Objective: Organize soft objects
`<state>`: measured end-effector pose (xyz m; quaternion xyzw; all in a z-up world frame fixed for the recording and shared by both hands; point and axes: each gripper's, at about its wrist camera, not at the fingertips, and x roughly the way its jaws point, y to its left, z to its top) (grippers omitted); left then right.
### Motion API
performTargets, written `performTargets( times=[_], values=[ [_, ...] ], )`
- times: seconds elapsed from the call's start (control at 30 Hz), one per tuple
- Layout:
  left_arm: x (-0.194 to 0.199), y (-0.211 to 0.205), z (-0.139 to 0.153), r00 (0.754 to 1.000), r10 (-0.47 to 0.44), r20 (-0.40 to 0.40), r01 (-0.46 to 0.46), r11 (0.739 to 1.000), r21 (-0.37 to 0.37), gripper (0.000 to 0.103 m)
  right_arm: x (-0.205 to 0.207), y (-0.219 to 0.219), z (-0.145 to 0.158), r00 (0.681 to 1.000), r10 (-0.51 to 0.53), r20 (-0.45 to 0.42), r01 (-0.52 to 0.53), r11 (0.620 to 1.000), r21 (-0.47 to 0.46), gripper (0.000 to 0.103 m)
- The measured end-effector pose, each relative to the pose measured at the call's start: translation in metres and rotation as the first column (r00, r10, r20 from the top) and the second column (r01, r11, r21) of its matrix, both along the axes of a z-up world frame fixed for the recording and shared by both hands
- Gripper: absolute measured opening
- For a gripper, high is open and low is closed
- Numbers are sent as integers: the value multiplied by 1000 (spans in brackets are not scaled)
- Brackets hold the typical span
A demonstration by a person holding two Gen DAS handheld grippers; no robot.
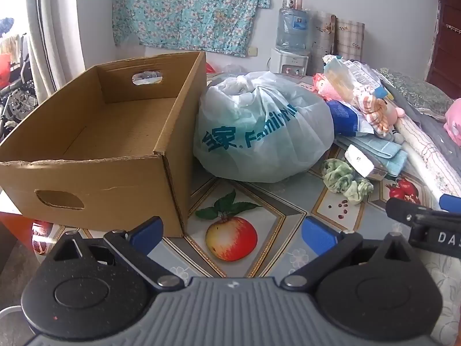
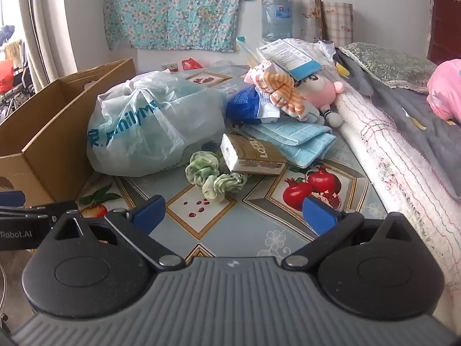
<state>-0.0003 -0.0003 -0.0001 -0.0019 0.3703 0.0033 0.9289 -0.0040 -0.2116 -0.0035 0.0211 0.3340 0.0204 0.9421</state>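
Hovering above the fruit-printed bench (image 1: 259, 201), the left tool (image 1: 230, 233) stands released, its blue pads wide apart with nothing between them, tilted down toward a printed apple. Just beyond its left pad sits an open cardboard box (image 1: 95, 132) with oval handle holes, its inside bare. Touching the box's right wall is a bulging pale plastic bag (image 1: 265, 132) with teal lettering.

The right tool (image 2: 234, 214) is likewise released, pads spread and holding nothing, angled down over the bench. Ahead of it, well apart from the pads, lie two green scrunchies (image 2: 214, 176) touching each other, beside the bag and against a brown-and-white tissue pack (image 2: 253, 152). That pack rests partly on a folded light-blue towel (image 2: 299, 139). Farther back is a heap: a blue packet (image 2: 245, 103), an orange-striped cloth (image 2: 283, 92), and a pink plush toy (image 2: 319, 89) under a printed package (image 2: 291, 54). Along the right edge runs a bed with a white quilt (image 2: 386, 150). A floral cloth (image 2: 175, 8) hangs on the back wall near a water bottle (image 2: 276, 20).
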Motion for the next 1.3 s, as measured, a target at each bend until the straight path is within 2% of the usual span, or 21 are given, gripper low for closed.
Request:
performTargets(
  times=[0.27,0.43,1.3],
  values=[
    [-2,-4,-3,998,-56,-12,55,998,-28,103,0,-2,1,1000,-3,9,3,1000,0,102],
    [-3,-8,-2,997,-76,-9,75,997,-20,103,1,-4,6,1000,-3,9,3,1000,0,102],
    [-4,-7,-1,997,-74,-1,74,997,-16,103,1,-1,5,1000,-3,15,4,1000,-10,102]
  ],
)
